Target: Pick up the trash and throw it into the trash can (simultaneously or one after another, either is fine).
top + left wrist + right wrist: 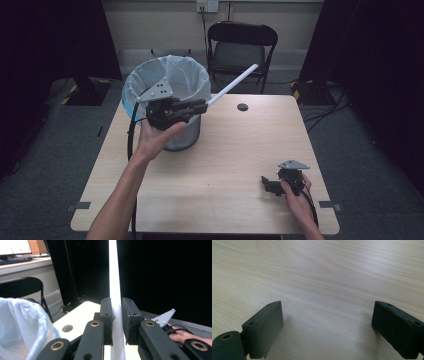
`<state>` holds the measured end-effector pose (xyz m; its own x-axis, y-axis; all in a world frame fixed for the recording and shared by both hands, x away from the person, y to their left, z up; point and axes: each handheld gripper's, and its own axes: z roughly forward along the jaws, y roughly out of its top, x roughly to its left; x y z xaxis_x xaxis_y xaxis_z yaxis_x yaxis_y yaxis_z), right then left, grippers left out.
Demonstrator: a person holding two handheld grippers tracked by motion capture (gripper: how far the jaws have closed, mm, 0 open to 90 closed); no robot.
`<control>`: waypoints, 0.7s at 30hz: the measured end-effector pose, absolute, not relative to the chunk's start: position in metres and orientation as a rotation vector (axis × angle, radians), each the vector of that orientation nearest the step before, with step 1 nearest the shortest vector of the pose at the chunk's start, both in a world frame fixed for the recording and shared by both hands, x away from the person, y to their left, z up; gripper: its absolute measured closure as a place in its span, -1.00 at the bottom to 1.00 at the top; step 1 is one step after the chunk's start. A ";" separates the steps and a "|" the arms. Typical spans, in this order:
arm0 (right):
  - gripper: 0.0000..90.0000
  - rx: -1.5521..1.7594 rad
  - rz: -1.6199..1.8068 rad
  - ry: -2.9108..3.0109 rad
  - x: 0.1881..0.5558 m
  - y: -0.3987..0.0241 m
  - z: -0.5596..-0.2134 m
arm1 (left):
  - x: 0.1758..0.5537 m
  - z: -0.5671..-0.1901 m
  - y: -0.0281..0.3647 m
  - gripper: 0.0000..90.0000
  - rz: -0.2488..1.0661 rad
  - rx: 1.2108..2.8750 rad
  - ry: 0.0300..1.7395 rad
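While the person's left hand [152, 137] is raised above the far left part of the wooden table [220, 190], the left gripper [202, 105] in it holds a long white rod [232, 85] between its two black jaws. In the high view the rod goes out from the jaws toward the far right, rising over the table edge, and its far end lies in front of the black folding chair [241, 47] that stands behind the table. In the left gripper view the same white rod [114, 285] runs straight up the middle of the picture, and the two jaw pads [107, 315] press on it from both sides, so the jaws are closed on the rod with no free gap. The gripper is just above the near rim of a wire bin [167, 92] lined with a pale blue plastic bag [22, 327]; the bin stands on the far left part of the table, and the rod itself is outside the bin, to the right of its opening. A small round hole [242, 106] in the table top lies a little to the right of the bin. The right gripper [267, 184] is low over the near right part of the table, held by the right hand [297, 197], well apart from the rod. In the right gripper view its jaws stand wide apart with bare wood between them.
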<state>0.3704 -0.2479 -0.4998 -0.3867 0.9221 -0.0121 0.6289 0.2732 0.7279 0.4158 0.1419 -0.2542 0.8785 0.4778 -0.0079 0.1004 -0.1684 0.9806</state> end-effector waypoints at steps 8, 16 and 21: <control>-0.79 1.397 0.902 2.113 0.370 -0.248 -0.500 | 0.423 -0.246 0.157 0.78 0.359 1.694 0.469; -0.79 1.397 0.902 2.113 0.370 -0.248 -0.500 | 0.431 -0.240 0.165 0.78 0.369 1.682 0.484; -0.79 1.397 0.903 2.113 0.370 -0.248 -0.500 | 0.433 -0.233 0.167 0.78 0.387 1.683 0.485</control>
